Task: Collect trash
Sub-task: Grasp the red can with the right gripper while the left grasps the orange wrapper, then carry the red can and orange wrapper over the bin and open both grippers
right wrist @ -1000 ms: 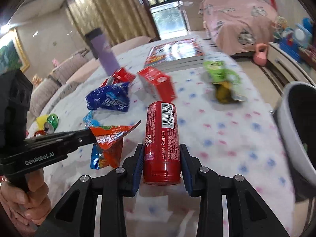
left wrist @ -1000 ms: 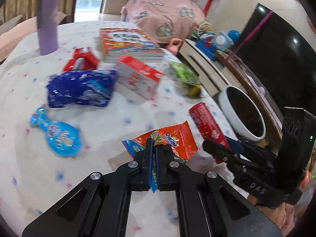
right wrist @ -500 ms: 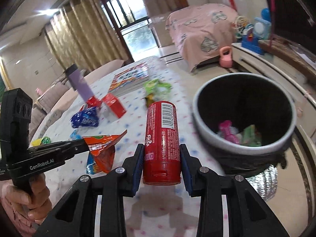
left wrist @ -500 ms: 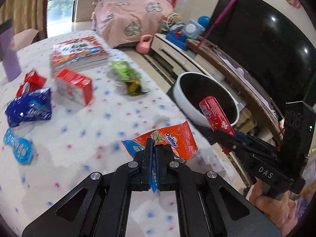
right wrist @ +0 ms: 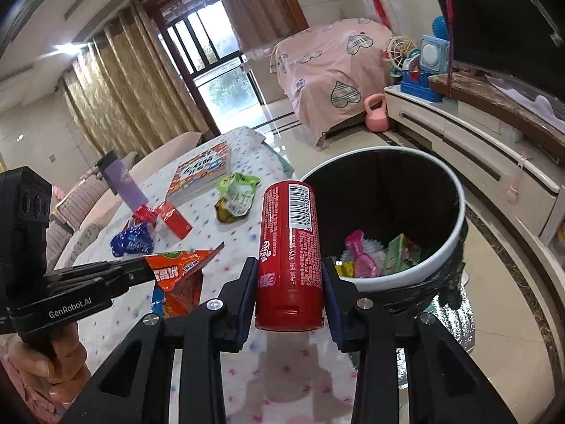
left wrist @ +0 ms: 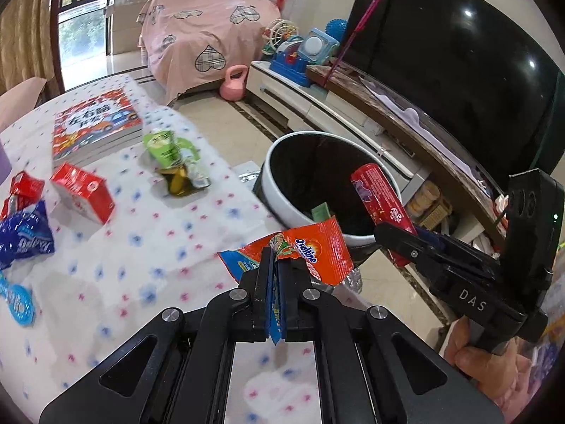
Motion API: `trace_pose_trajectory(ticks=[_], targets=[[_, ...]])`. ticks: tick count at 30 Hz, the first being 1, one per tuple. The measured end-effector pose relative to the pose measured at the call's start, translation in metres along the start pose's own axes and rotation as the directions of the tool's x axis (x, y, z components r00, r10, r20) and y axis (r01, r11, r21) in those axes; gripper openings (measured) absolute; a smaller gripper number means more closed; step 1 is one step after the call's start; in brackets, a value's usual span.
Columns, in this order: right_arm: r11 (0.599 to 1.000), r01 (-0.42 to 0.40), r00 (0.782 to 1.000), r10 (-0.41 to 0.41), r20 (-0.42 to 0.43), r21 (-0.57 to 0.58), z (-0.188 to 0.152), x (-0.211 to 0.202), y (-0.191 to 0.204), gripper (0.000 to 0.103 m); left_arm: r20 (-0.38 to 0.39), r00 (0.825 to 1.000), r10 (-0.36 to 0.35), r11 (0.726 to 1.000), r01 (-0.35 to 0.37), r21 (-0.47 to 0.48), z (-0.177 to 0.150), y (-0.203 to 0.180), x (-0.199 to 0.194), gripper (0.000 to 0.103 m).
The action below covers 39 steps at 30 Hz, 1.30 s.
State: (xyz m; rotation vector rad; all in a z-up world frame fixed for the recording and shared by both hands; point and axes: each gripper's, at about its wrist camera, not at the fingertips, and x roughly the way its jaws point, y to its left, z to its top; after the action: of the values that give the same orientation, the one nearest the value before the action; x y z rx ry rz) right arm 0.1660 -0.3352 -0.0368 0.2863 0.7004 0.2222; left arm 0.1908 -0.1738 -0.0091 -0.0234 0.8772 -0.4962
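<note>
My left gripper (left wrist: 276,268) is shut on an orange Ovaltine wrapper (left wrist: 310,251), held above the table edge beside the bin. It also shows in the right wrist view (right wrist: 176,268). My right gripper (right wrist: 287,275) is shut on a red snack can (right wrist: 289,247), held near the rim of the white bin with a black liner (right wrist: 441,247). In the left wrist view the can (left wrist: 378,198) hangs over the bin (left wrist: 282,190). The bin holds several wrappers.
On the dotted tablecloth (left wrist: 141,240) lie a green wrapper (left wrist: 173,162), a red carton (left wrist: 83,192), a blue bag (left wrist: 24,236), a book (left wrist: 95,123) and a purple bottle (right wrist: 120,183). A TV stand (right wrist: 476,148) runs behind the bin.
Both grippers have swung from over the table toward the bin, carrying the wrapper and the can. The bin now sits close in front; the can is at its rim.
</note>
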Motion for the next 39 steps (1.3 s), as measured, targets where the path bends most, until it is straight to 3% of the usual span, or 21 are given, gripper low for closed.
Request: trace_pose_trajectory(ticks=[22,39], targets=[[0.995,0.077,0.997,-0.078,0.018,0.063,0.035,0.002,-0.058,0.035,0.012,1.0,-0.014,0.999,0.014,0.04,0.059,-0.035,0.043,0.002],[0.992,0.108,0.993,-0.105,-0.047,0.062,0.049,0.029,-0.074,0.035,-0.053,0.999,0.011,0.998,-0.008,0.063,0.066,-0.048,0.09,0.002]])
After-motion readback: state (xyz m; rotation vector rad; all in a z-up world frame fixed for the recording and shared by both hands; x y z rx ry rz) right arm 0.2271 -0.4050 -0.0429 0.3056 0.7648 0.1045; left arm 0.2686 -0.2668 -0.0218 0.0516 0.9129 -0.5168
